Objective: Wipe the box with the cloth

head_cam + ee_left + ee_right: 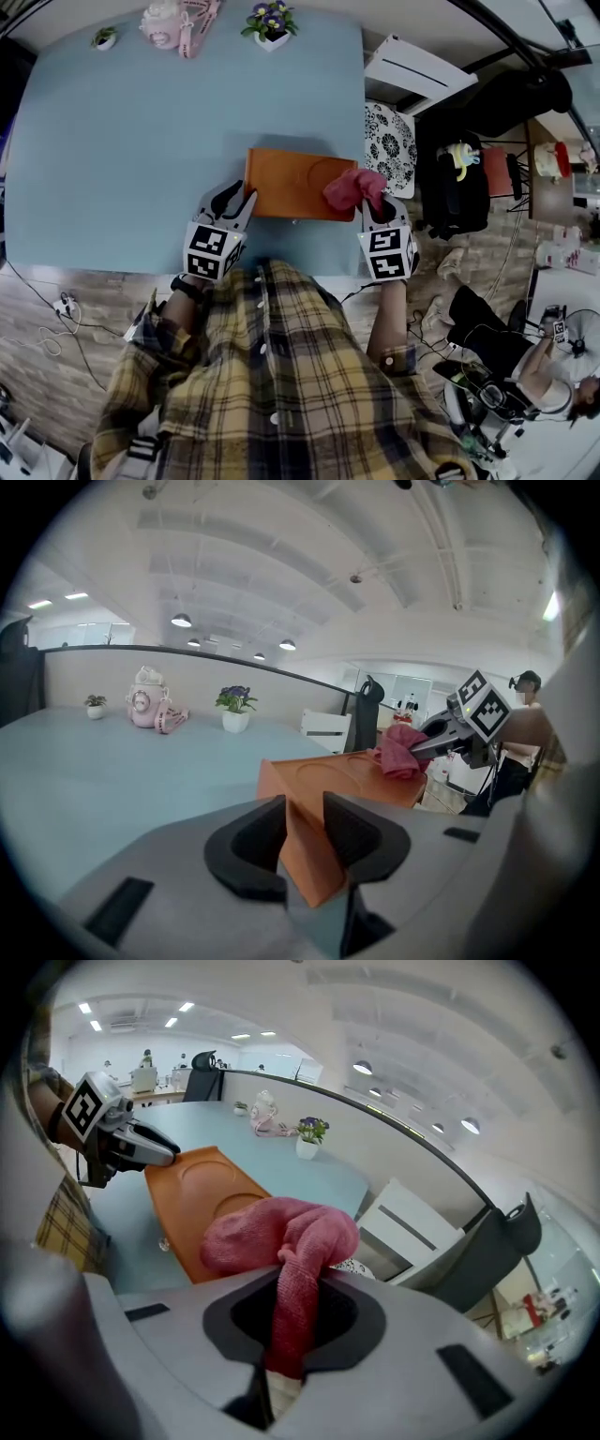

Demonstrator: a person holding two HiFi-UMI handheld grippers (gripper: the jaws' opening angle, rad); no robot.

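Currently pinching the near-left corner of the orange box (pixel 291 183) between the jaws of the left gripper (pixel 236 195), pads pressing on either side of that corner. Angling this gripper gently downward and a little toward the right, wrist and plaid sleeve trailing back to the body. Clamping the pink cloth (pixel 354 187) tight in the right gripper (pixel 377 206), bunched end bulging out past the jaws. Tipping this gripper more steeply down, forearm straight behind it. Setting the cloth over the box's right end, seemingly touching its top. Holding the box flat on the blue table (pixel 141 141), close to the near edge and right side.
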